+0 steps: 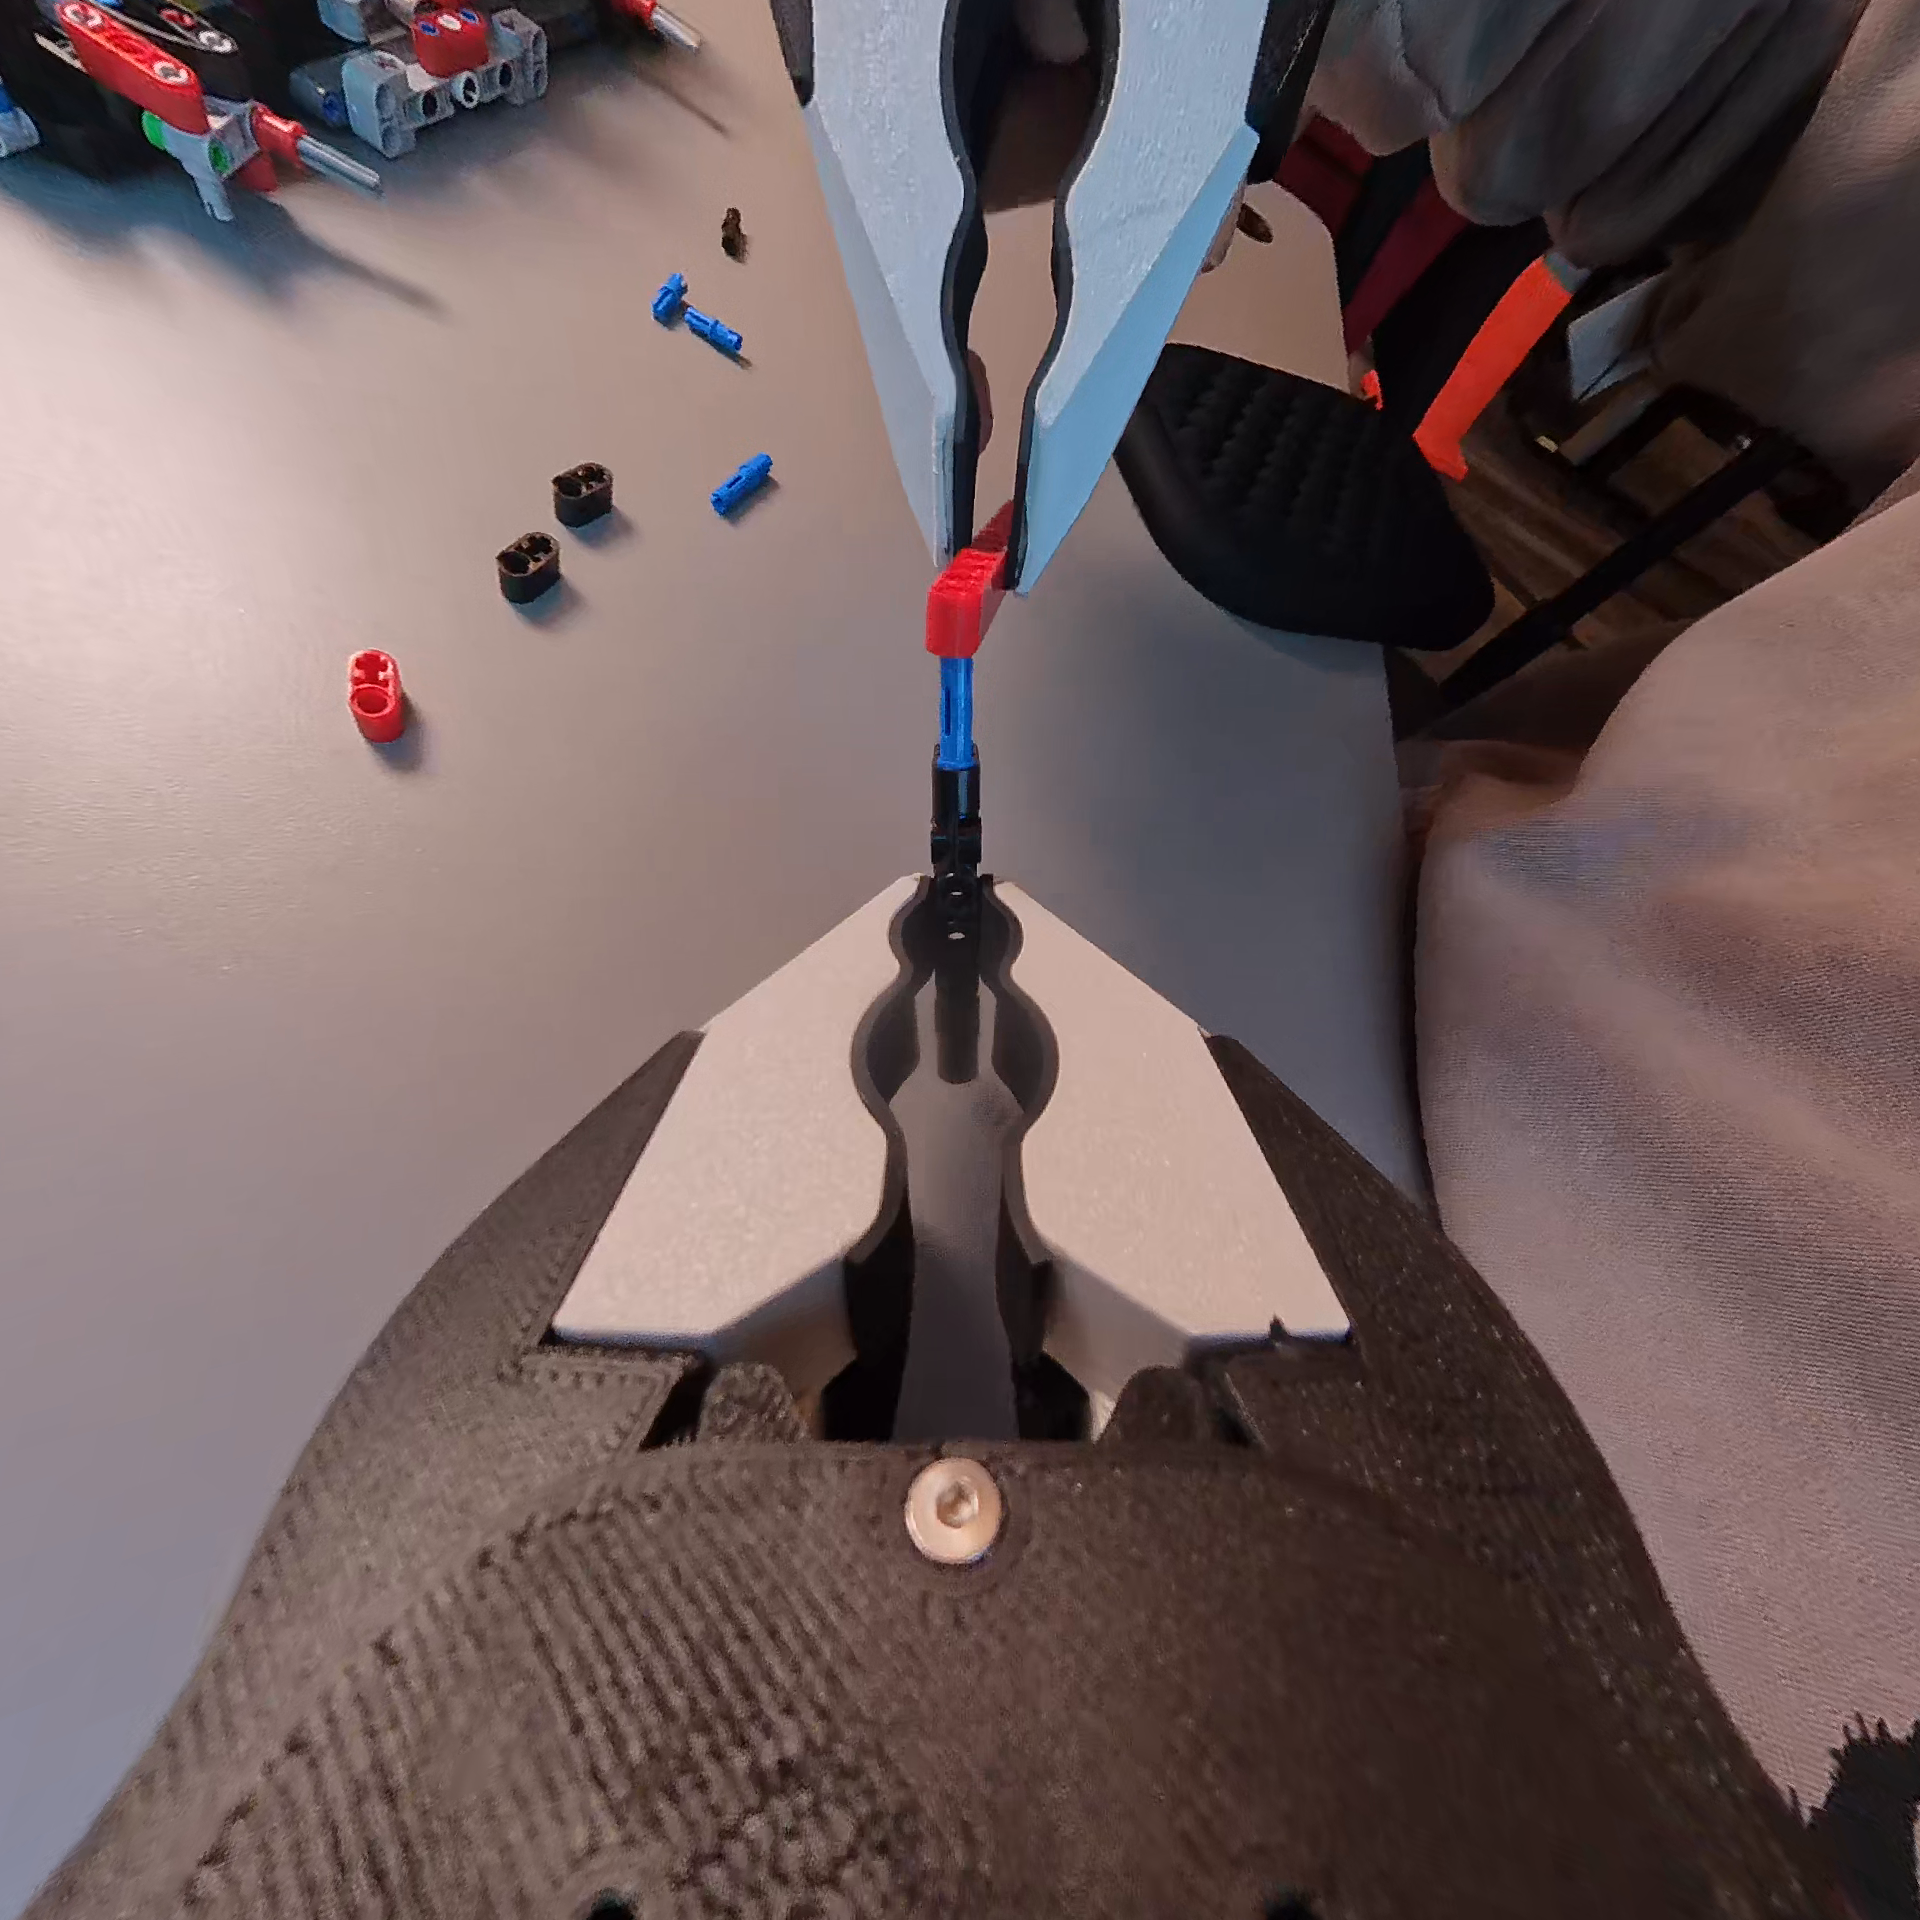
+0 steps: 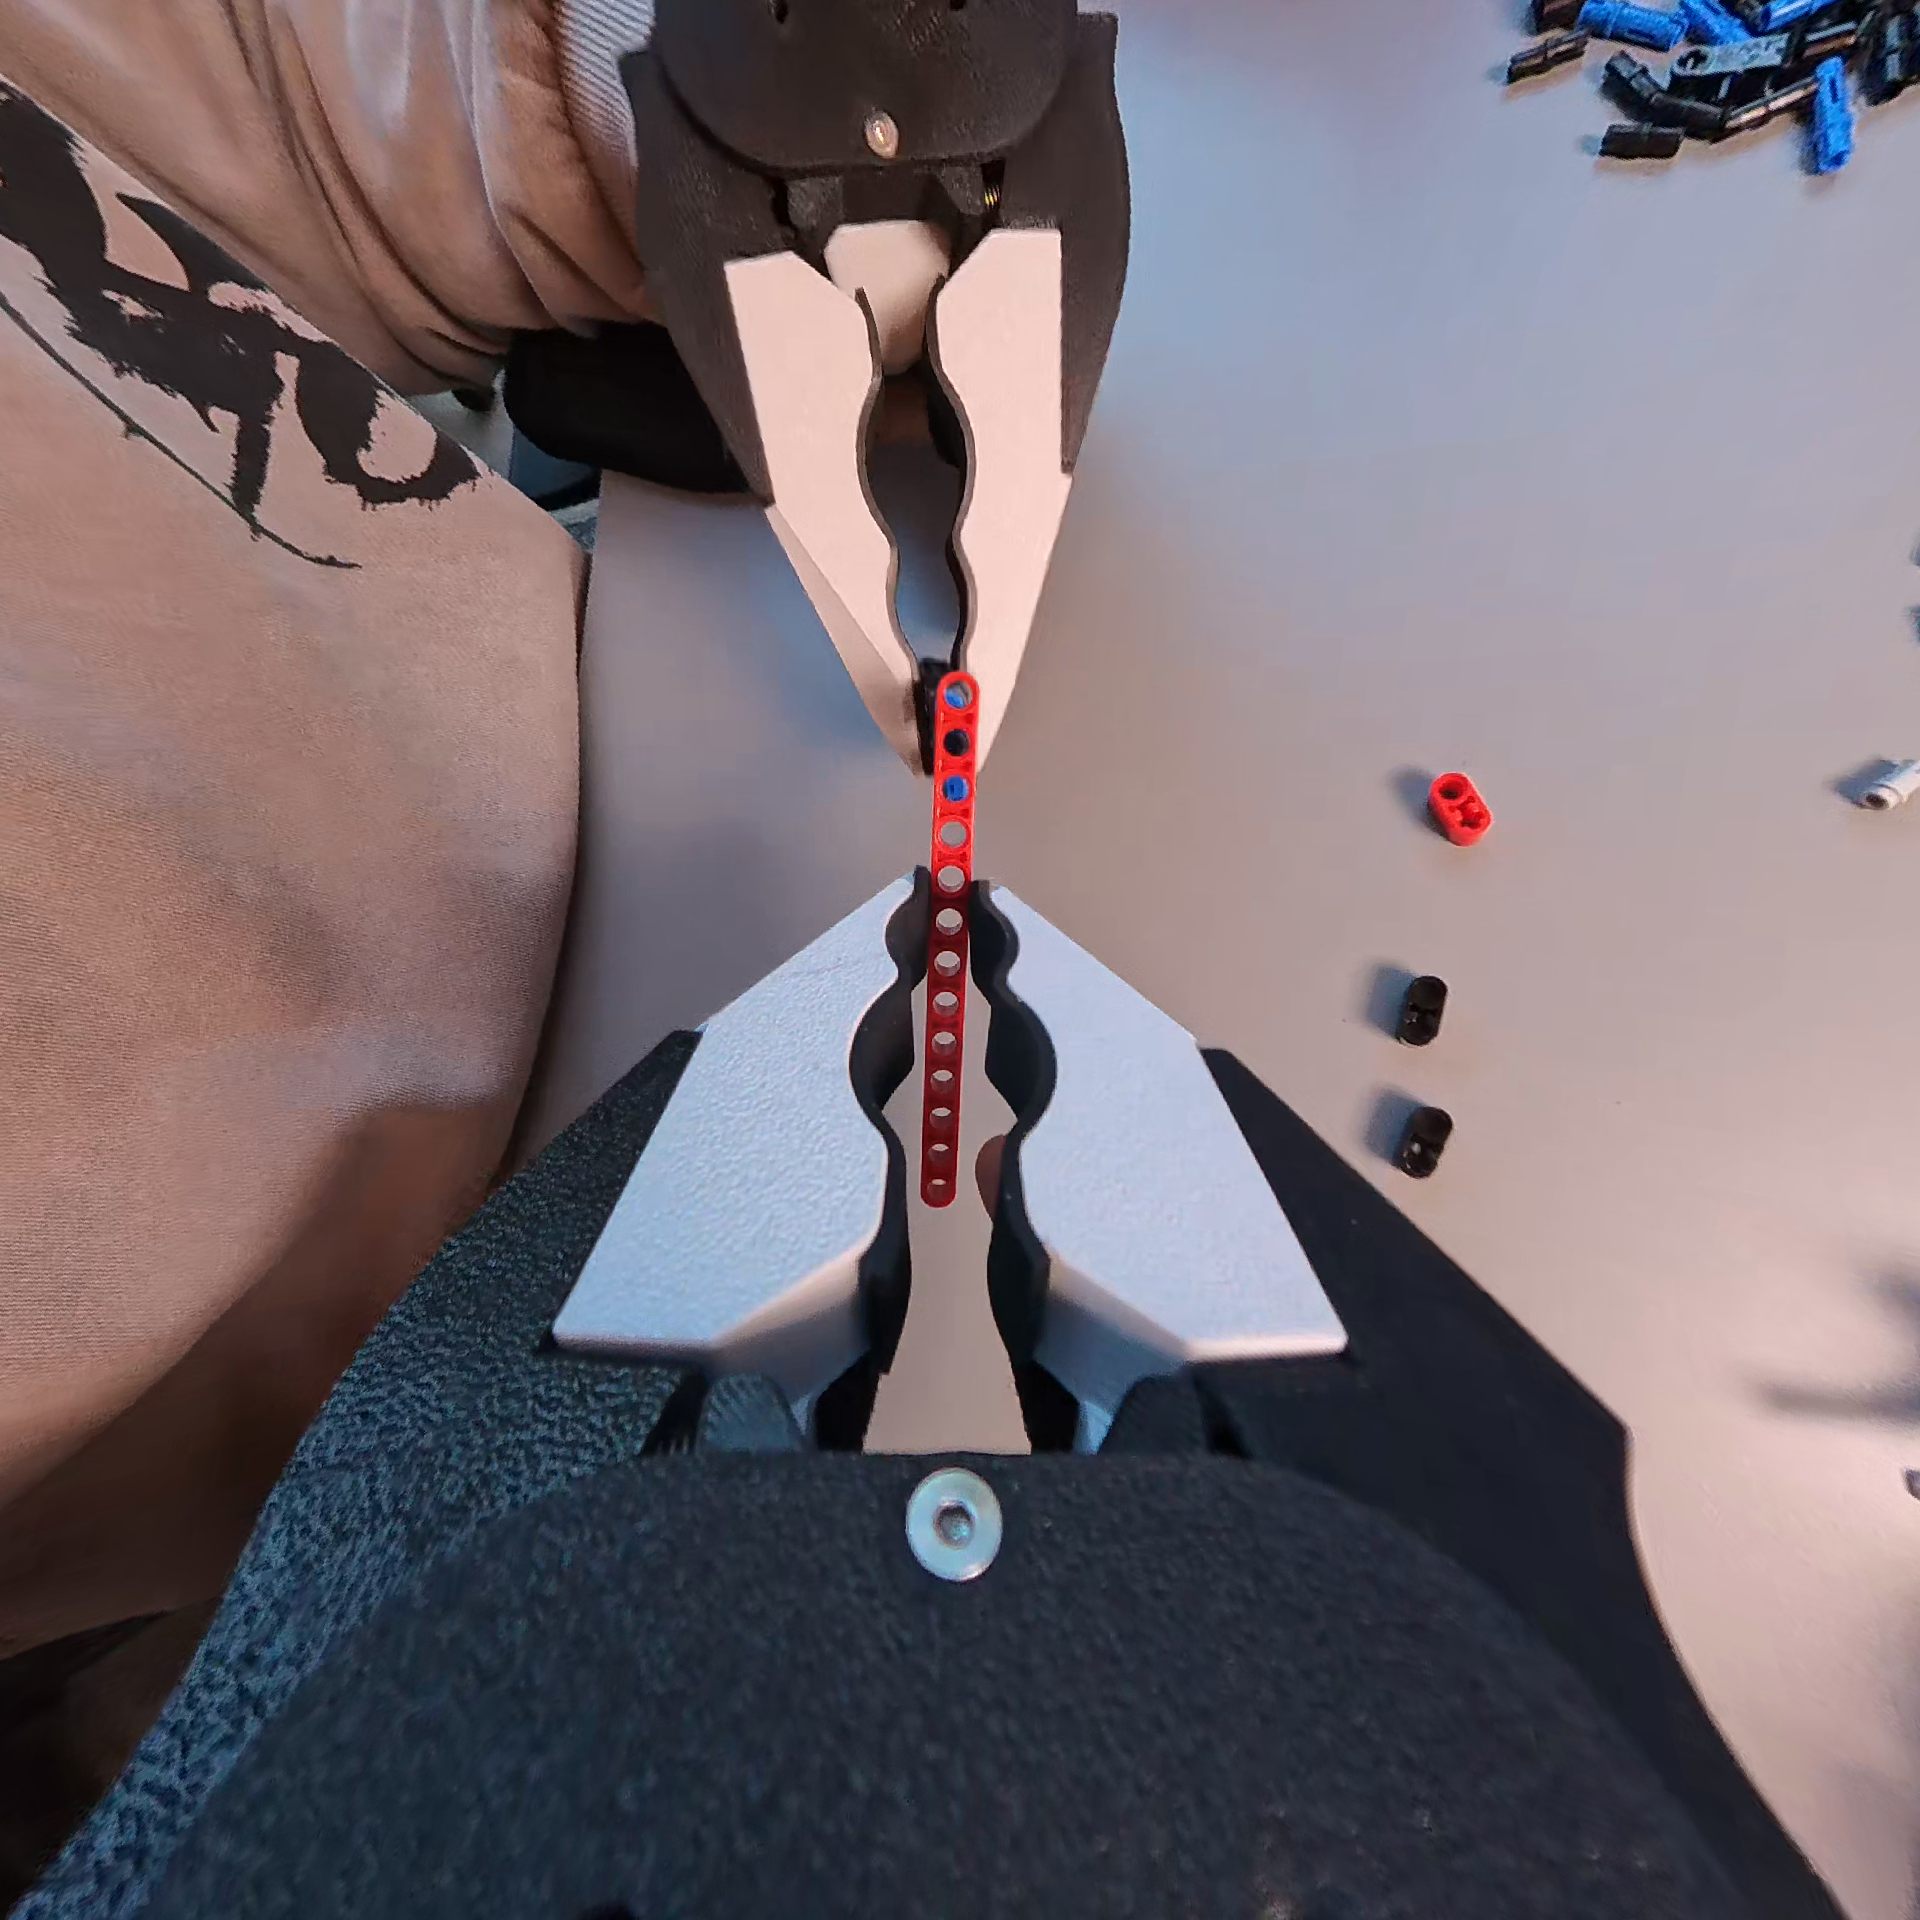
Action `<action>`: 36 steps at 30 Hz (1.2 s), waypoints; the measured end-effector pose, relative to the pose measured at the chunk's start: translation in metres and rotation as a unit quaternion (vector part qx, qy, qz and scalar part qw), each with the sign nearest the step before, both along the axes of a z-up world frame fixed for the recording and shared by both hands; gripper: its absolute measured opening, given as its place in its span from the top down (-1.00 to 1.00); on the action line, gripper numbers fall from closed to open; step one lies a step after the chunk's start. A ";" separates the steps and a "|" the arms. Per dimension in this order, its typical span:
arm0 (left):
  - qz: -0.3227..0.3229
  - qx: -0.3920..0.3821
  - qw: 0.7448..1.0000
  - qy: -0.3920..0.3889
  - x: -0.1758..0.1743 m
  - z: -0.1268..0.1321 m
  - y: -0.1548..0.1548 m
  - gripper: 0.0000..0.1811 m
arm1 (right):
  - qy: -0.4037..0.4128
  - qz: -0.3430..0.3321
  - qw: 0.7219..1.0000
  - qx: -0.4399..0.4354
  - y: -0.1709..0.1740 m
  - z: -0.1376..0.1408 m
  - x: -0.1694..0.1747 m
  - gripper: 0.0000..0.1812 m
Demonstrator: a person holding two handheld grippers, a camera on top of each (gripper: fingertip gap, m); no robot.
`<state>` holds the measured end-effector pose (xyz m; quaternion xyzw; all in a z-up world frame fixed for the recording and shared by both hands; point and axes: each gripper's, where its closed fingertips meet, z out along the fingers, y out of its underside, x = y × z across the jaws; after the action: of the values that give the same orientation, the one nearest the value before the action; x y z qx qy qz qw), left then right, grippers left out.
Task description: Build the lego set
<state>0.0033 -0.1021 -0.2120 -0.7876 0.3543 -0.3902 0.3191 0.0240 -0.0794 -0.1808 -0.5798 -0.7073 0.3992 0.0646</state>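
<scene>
Wide grey surface (image 2: 1455, 468) underneath it all, with a person's beige printed garment (image 2: 260, 727) crowding the near edge and a black chair (image 1: 1299, 499) beyond it. Up in the far corner sits the part-built model (image 1: 260, 94), red, grey and black, and across the surface a heap of blue and black pins (image 2: 1714, 73). Now the action: the two tools meet tip to tip above the surface. The right gripper (image 2: 951, 883) has its fingers pinched on a long red beam (image 2: 948, 987), which runs back between them, holes facing the camera, its far end reaching the other tool. The left gripper (image 1: 956, 883) has its fingers clamped on a black connector piece (image 1: 956, 831), and a blue pin (image 1: 956, 712) joins that piece to the red beam's end (image 1: 966, 613). So the whole little assembly hangs in the air between both sets of fingers, near the person's body. Loose on the surface off to the side: two black two-hole connectors (image 1: 556, 530), one red two-hole connector (image 1: 374, 696), three scattered blue pins (image 1: 717, 405), and a small light grey piece (image 2: 1886, 798) at the edge of the right wrist view.
</scene>
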 end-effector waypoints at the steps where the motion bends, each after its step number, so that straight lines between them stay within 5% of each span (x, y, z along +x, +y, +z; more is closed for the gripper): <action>1: 0.005 0.001 1.000 0.013 -0.003 -0.003 0.002 0.94 | -0.012 -0.001 1.000 0.021 0.004 -0.004 0.003 0.95; 6: 0.030 0.005 0.999 0.027 -0.013 -0.004 0.009 0.95 | -0.116 0.012 0.973 0.199 0.037 -0.042 0.033 0.95; 16: 0.025 0.008 0.999 0.028 -0.011 -0.004 0.007 0.94 | -0.144 0.027 0.947 0.286 0.042 -0.063 0.042 0.88; 21: 0.022 0.010 0.999 0.028 -0.010 -0.003 0.006 0.94 | -0.138 0.037 0.952 0.269 0.037 -0.063 0.034 0.80; 32: 0.019 0.004 1.000 0.018 -0.006 -0.003 0.005 0.94 | -0.116 0.029 0.964 0.236 0.030 -0.063 0.027 0.95; 36: 0.016 0.003 1.000 0.011 -0.005 -0.002 0.004 0.94 | -0.024 -0.019 0.995 0.092 0.014 -0.015 0.004 0.96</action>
<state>-0.0014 -0.0985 -0.2138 -0.7969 0.3461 -0.3749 0.3234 0.0283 -0.0655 -0.1962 -0.5939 -0.7313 0.3174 0.1084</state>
